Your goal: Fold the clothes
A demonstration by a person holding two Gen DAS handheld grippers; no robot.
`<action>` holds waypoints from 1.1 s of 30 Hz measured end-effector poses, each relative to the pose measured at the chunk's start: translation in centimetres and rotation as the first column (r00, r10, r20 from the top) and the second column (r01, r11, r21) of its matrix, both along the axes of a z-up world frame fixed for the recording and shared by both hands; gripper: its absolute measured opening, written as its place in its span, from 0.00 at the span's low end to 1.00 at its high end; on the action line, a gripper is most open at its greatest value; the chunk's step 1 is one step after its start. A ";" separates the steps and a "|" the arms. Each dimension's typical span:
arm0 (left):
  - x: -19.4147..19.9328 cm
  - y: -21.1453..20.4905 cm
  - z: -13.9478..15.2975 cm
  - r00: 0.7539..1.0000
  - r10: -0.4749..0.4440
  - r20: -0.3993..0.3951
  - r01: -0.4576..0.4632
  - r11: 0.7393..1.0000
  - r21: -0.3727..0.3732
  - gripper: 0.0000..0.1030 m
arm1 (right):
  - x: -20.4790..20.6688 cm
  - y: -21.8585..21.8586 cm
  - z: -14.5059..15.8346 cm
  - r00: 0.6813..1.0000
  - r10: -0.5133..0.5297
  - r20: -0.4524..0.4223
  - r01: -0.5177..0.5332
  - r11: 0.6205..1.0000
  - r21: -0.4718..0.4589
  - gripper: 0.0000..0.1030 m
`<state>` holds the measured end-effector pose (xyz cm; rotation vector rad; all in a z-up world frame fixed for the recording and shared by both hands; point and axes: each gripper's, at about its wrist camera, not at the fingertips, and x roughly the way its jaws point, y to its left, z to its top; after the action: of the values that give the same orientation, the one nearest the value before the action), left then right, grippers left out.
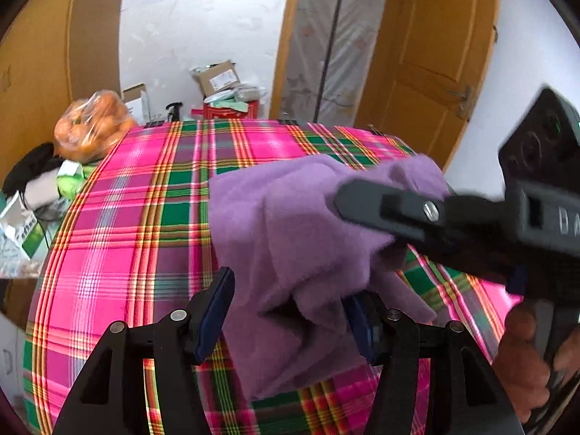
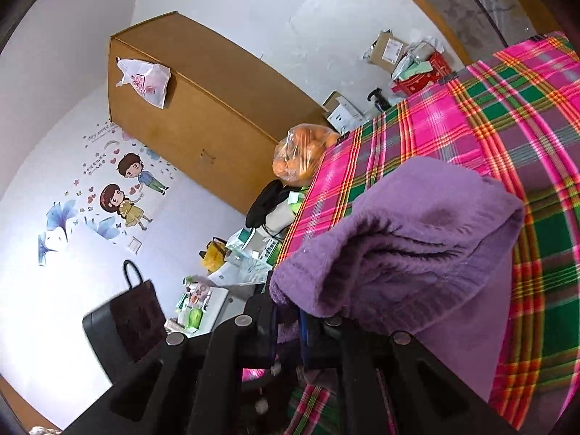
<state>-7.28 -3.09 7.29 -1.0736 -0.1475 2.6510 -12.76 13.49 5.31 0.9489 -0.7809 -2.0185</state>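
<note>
A purple fleece garment (image 1: 290, 239) hangs bunched and lifted over a worktop (image 1: 119, 239) covered in pink, green and orange plaid cloth. In the left wrist view it fills the centre of the frame, soft and fuzzy, with deep rumpled folds and no flat edge showing.

The left tongs (image 1: 290, 322) sit at the lower centre of that view, spread wide, with the fleece draped down between the two blue-padded fingers (image 1: 214, 315); nothing is pinched there. The right tongs (image 2: 288, 330), seen at the lower centre of the right wrist view, are pressed together on a rolled, thick edge of the garment, which mounds up and away toward the centre right of the frame. In the left wrist view the same tool enters from the right edge, reaching into the fleece, with a hand (image 1: 525, 359) gripping its handle at lower right.

This looks like an early step: the garment is being raised and sorted, not yet laid out. The next move likely calls for the left tongs to close on a free edge, so the two tools can pull the cloth taut and spread it flat.

A clear bag of oranges (image 1: 90, 127) sits at the worktop's upper left edge.
</note>
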 end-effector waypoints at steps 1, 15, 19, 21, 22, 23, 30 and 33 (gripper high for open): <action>-0.3 -0.4 -0.2 1.000 0.005 0.013 -0.005 1.000 0.014 0.42 | 0.0 -0.1 -0.1 1.000 0.006 0.005 -0.006 1.000 -0.004 0.09; -1.8 -5.1 -0.8 0.989 0.137 0.051 -0.142 0.983 0.117 0.09 | 0.3 -1.2 -0.8 0.998 0.038 0.046 -0.039 0.999 0.029 0.12; -1.9 -6.1 -1.3 0.986 0.155 0.059 -0.162 0.977 0.136 0.09 | 1.4 -0.6 -0.3 0.999 0.027 0.018 -0.028 0.998 0.063 0.14; -1.9 -6.7 -1.4 0.984 0.164 0.069 -0.173 0.973 0.152 0.09 | 1.8 0.1 -0.2 1.000 0.007 0.010 -0.008 0.996 0.092 0.18; -1.9 -6.9 -1.5 0.983 0.169 0.074 -0.179 0.971 0.159 0.09 | 2.0 0.4 -0.1 1.000 -0.003 0.006 0.003 0.994 0.107 0.18; -1.9 -7.2 -1.6 0.982 0.173 0.078 -0.184 0.969 0.167 0.09 | 2.1 0.9 -0.2 1.000 -0.017 0.008 0.016 0.994 0.111 0.18; -1.5 -9.1 -2.0 0.970 0.222 0.096 -0.238 0.951 0.199 0.09 | 1.8 3.9 -2.8 0.984 -0.144 0.100 0.135 0.986 0.096 0.37; -1.2 -9.4 -2.3 0.968 0.228 0.104 -0.244 0.950 0.195 0.09 | 0.3 4.2 -3.8 0.978 -0.144 0.153 0.145 0.989 0.006 0.46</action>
<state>-8.50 -12.45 4.98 -1.1558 -0.5898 2.7215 -12.47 17.72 1.47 1.0815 -0.9631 -2.0838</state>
